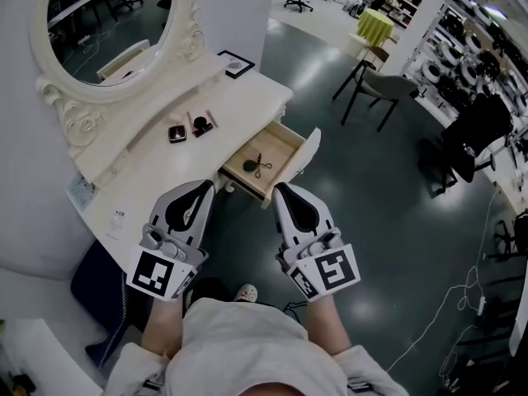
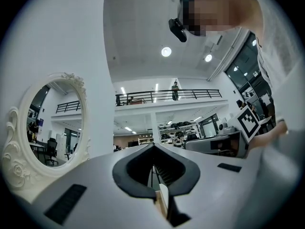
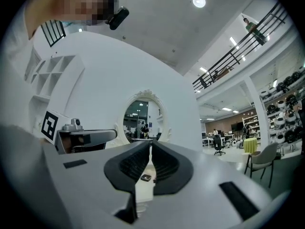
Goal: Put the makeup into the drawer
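Observation:
The makeup lies on the white vanity table [image 1: 247, 97]: a square black compact [image 1: 177, 133], a round black compact [image 1: 202, 124] and a thin pink stick [image 1: 190, 120]. To their right the wooden drawer [image 1: 285, 141] is pulled out, with a dark round item [image 1: 250, 166] and a small scissor-like tool [image 1: 263, 167] inside. My left gripper [image 1: 206, 186] [image 2: 153, 149] hovers just before the table's front edge, jaws together and empty. Beside it, my right gripper [image 1: 280, 188] [image 3: 150, 144] is shut and empty just short of the drawer front. The square compact [image 3: 146, 178] shows between its jaws, far off.
An oval mirror [image 1: 115, 23] in an ornate frame backs the table, and a black picture frame [image 1: 236, 63] lies at its far end. A grey chair [image 1: 388, 85] and a yellow-draped table [image 1: 375, 25] stand on the dark floor beyond. A dark seat [image 1: 99, 283] is under the table.

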`<control>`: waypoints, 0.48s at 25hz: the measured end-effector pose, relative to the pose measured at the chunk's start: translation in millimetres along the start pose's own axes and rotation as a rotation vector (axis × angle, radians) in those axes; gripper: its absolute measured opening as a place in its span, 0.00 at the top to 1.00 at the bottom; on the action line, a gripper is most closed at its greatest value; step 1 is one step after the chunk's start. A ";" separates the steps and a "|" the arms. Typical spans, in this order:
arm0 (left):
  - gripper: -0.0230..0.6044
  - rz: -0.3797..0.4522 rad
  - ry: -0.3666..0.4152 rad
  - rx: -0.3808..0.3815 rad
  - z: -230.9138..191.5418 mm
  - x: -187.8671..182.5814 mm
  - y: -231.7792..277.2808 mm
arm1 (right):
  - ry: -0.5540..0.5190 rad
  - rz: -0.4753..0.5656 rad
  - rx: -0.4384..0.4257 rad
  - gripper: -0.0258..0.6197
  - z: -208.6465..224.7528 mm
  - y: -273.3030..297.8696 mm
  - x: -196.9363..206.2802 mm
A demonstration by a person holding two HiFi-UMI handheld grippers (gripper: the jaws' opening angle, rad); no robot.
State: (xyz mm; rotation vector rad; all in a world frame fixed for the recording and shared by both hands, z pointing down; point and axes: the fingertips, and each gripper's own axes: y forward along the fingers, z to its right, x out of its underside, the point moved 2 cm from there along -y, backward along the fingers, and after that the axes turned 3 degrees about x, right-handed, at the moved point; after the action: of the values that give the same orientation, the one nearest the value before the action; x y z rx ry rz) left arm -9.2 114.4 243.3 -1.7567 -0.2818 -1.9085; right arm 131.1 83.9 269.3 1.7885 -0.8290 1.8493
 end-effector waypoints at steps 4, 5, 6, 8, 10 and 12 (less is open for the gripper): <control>0.94 -0.012 0.002 -0.014 7.7 0.1 1.2 | 0.012 -0.003 -0.017 0.92 3.5 -3.9 1.4; 0.94 -0.015 0.000 -0.018 8.6 -0.6 1.8 | 0.014 -0.004 -0.023 0.92 3.8 -4.1 0.9; 0.94 -0.016 -0.002 -0.022 9.2 -1.2 2.4 | 0.015 -0.005 -0.028 0.92 4.1 -4.1 0.8; 0.94 -0.017 0.003 -0.025 10.0 -0.8 4.1 | 0.018 -0.005 -0.036 0.92 5.7 -2.7 1.8; 0.94 -0.021 0.006 -0.026 9.5 1.1 6.4 | 0.022 -0.005 -0.041 0.92 7.6 0.0 3.0; 0.94 -0.021 0.002 -0.031 6.7 2.0 10.0 | 0.021 -0.005 -0.049 0.92 9.1 4.3 3.1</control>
State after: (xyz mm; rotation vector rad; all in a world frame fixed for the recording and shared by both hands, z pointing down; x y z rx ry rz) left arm 1.6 108.8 244.2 -1.7778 -0.2727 -1.9393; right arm 134.6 74.3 271.7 1.7369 -0.8543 1.8258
